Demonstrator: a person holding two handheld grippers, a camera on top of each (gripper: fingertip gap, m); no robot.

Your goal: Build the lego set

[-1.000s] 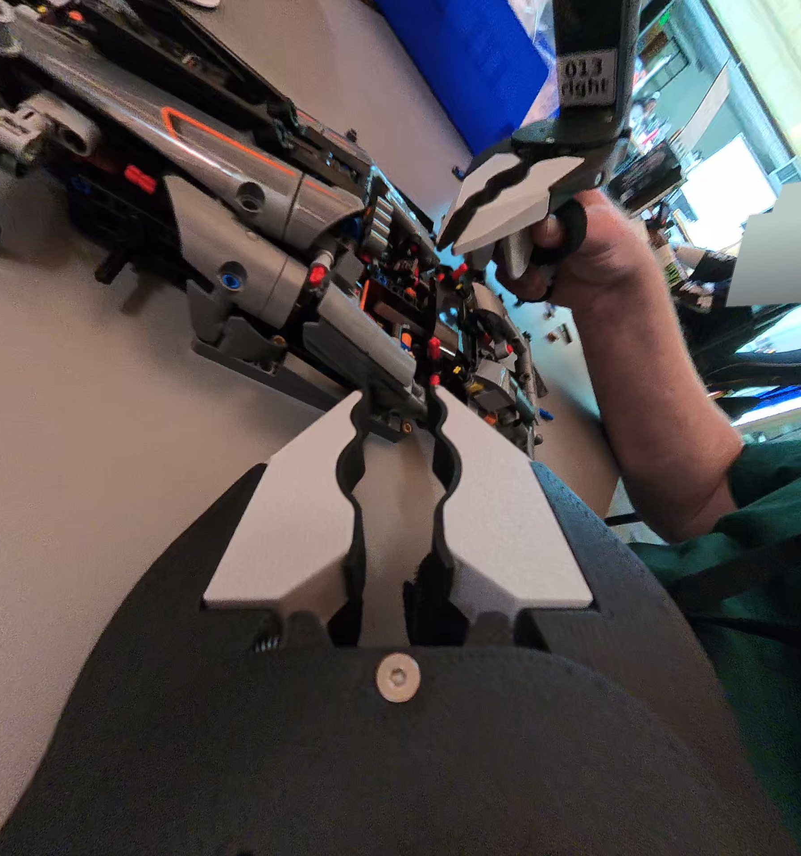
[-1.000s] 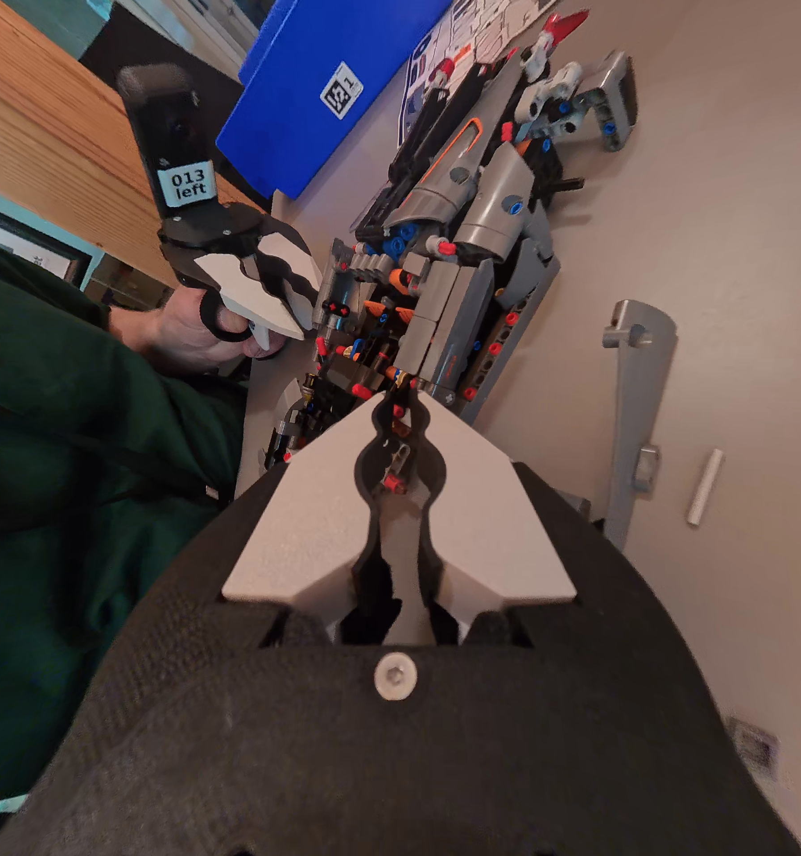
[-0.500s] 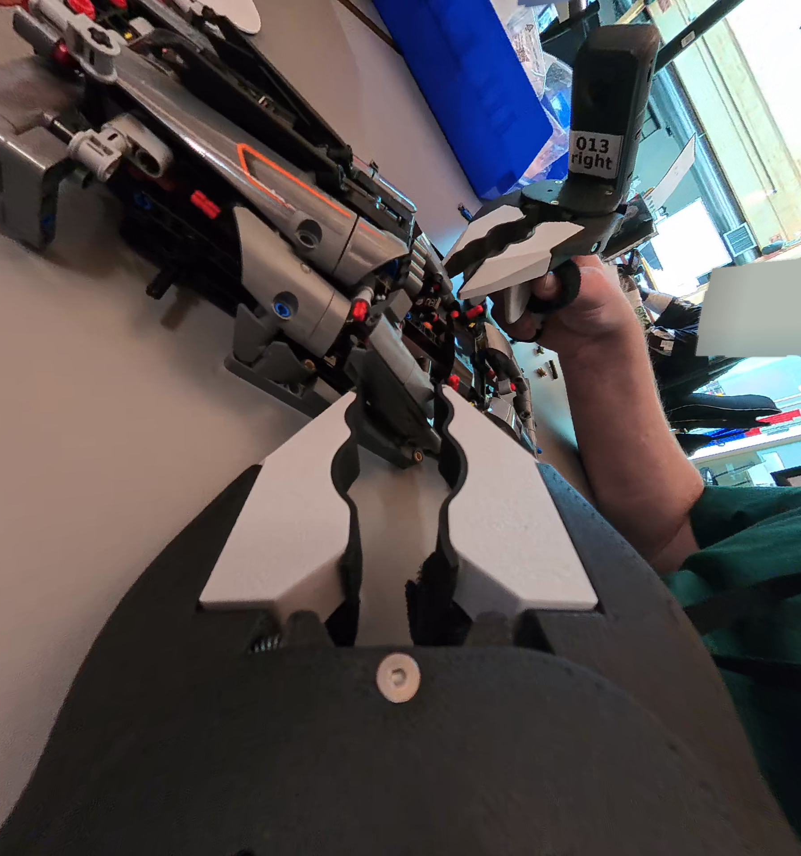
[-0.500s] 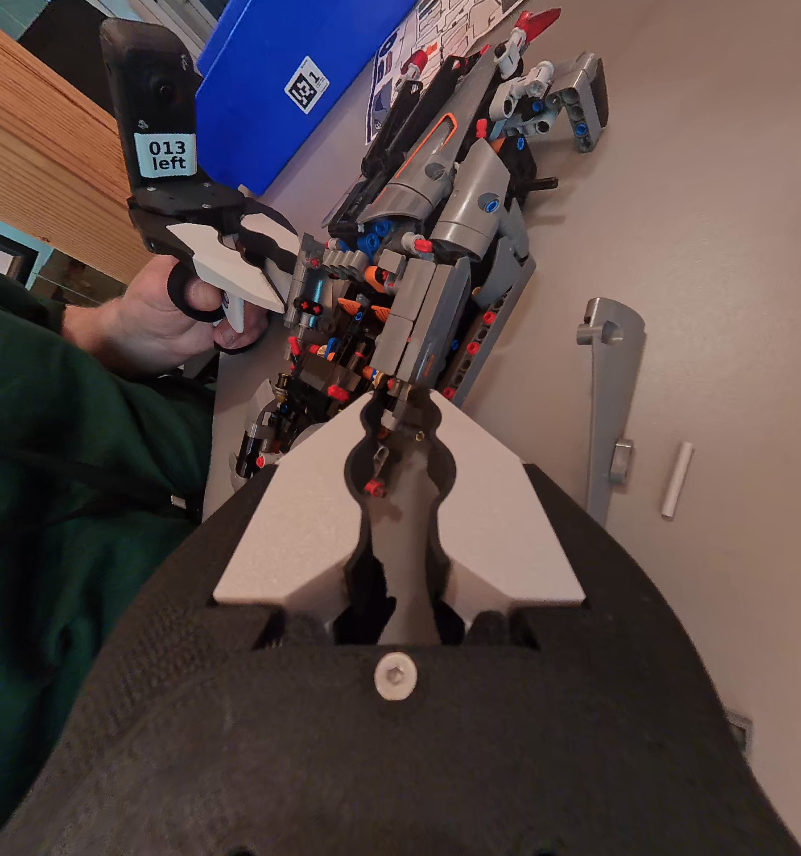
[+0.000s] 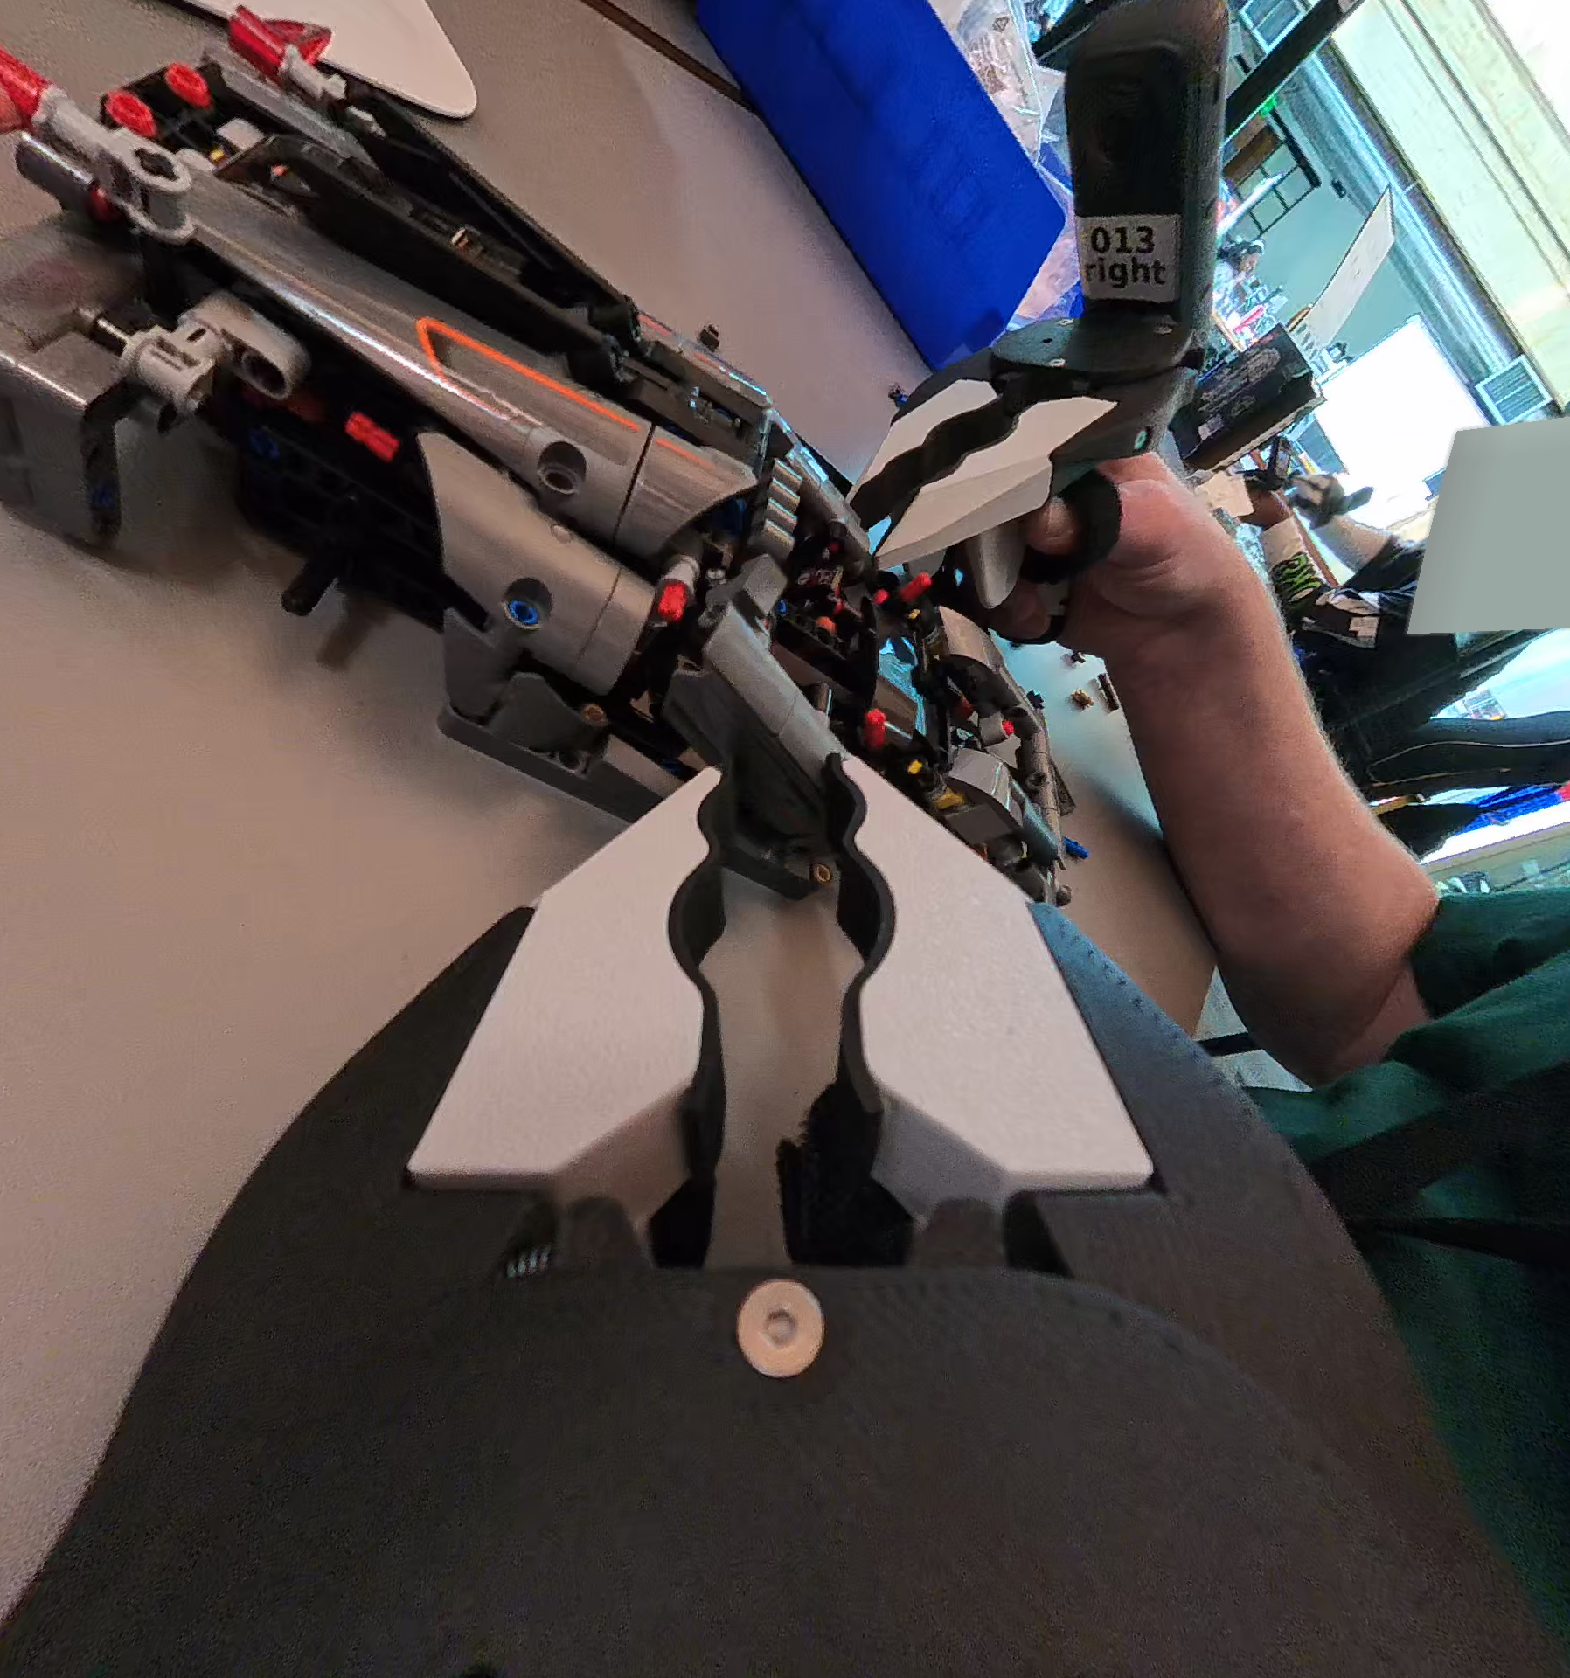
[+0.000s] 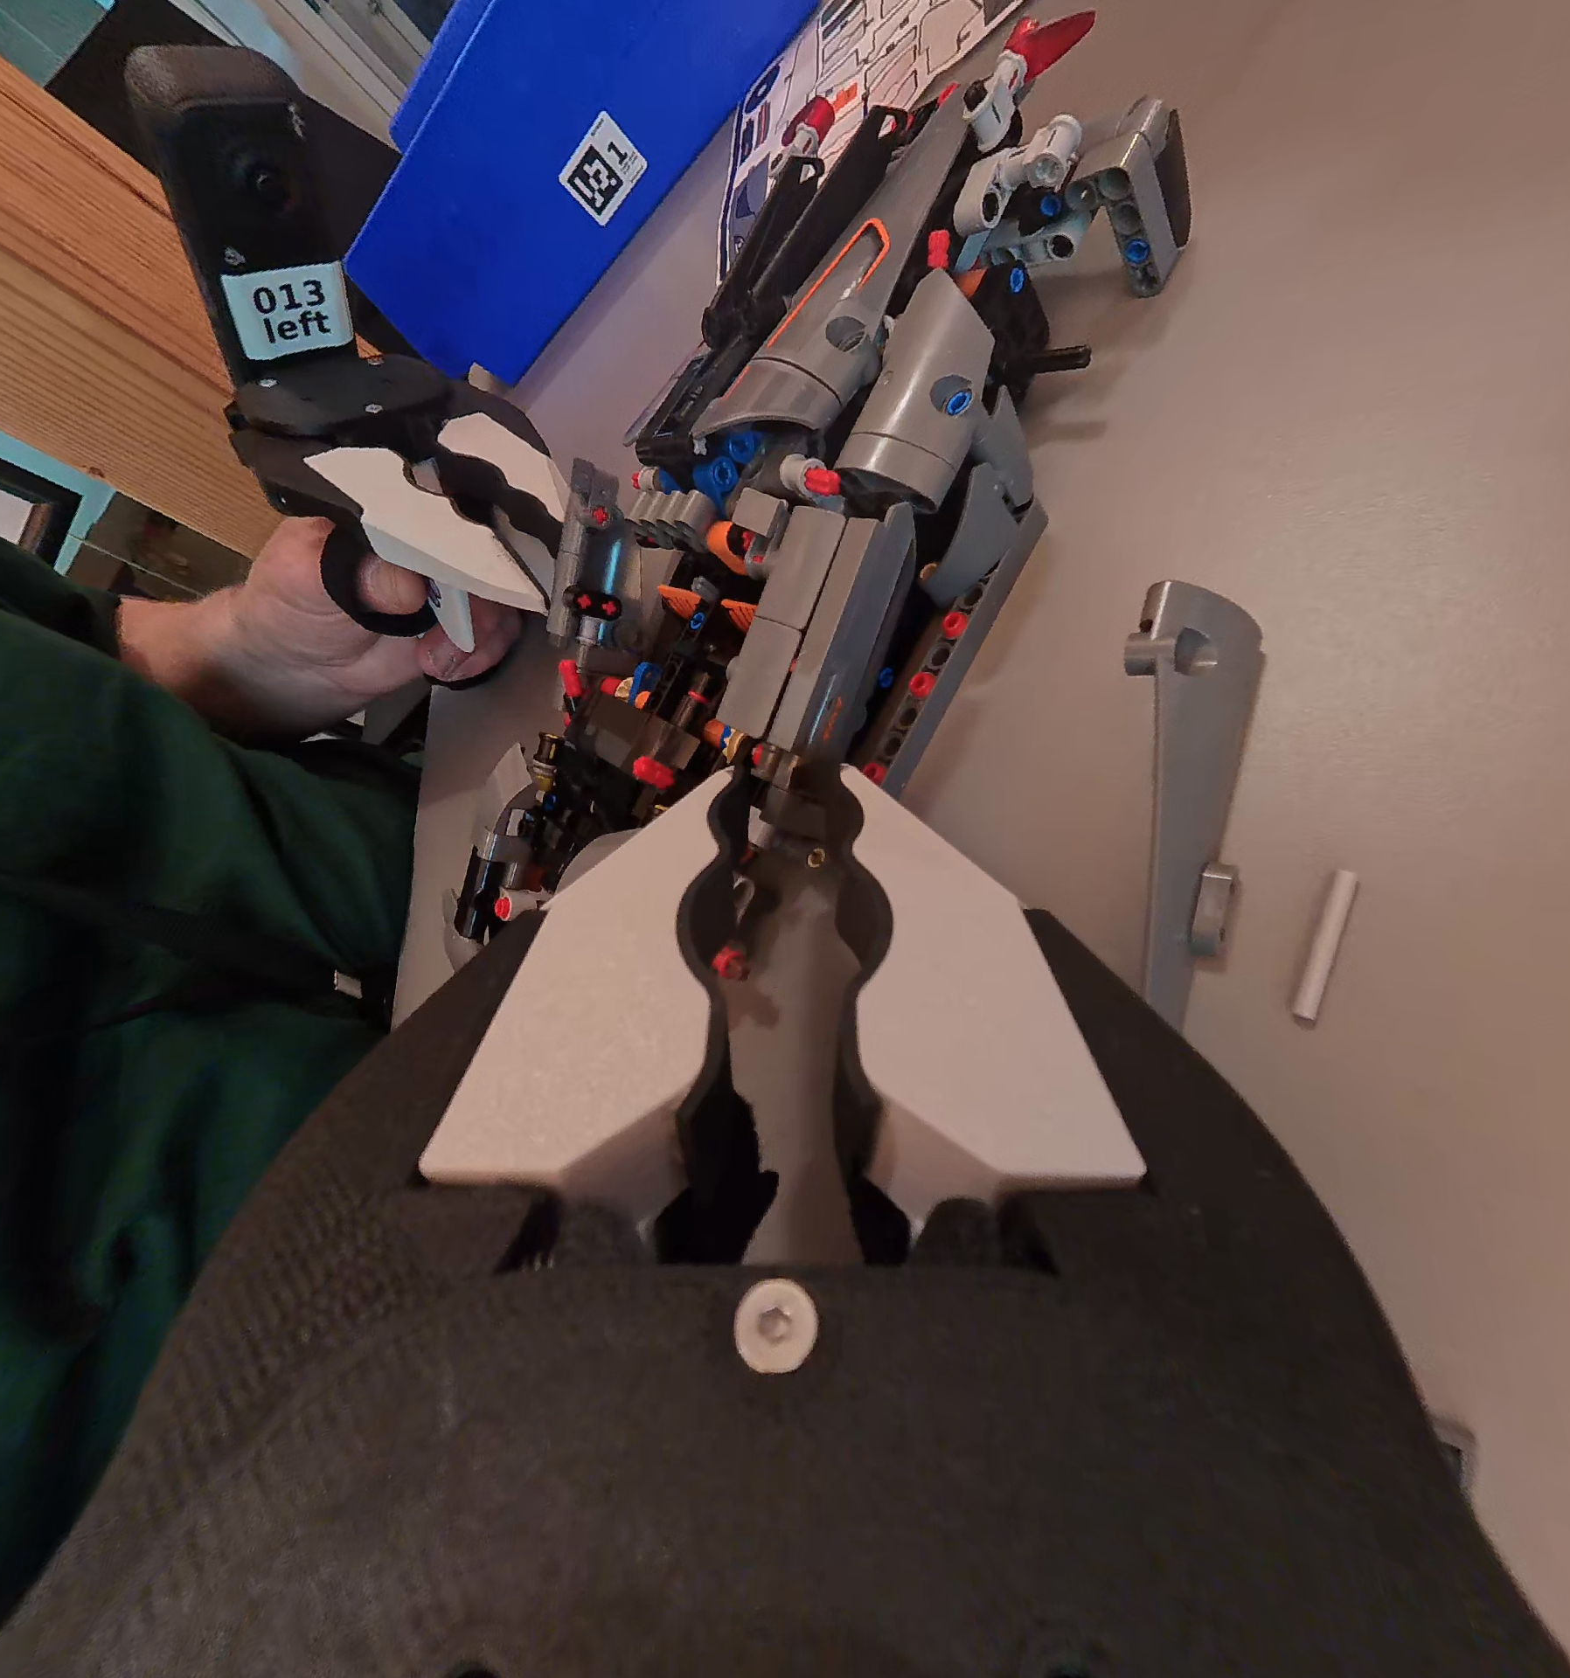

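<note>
Left wrist view: left gripper (image 5: 777,799) fingers stand a narrow gap apart around the near grey end of the lego model (image 5: 509,508); actual grip cannot be told. Model lies lengthwise on the grey table (image 5: 127,863). Right gripper (image 6: 786,799) likewise narrowly parted about the model's near end, contact unclear. Loose grey beam (image 6: 1190,790) and white rod (image 6: 1324,944) lie beside the model; blue bin (image 6: 527,172) behind it.

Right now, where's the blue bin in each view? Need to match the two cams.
Left wrist view: blue bin at top centre, behind the lego model, left of the right tool.
Right wrist view: top centre-left, behind the left tool.
Shared landmark: the model's orange-outlined grey panel.
</note>
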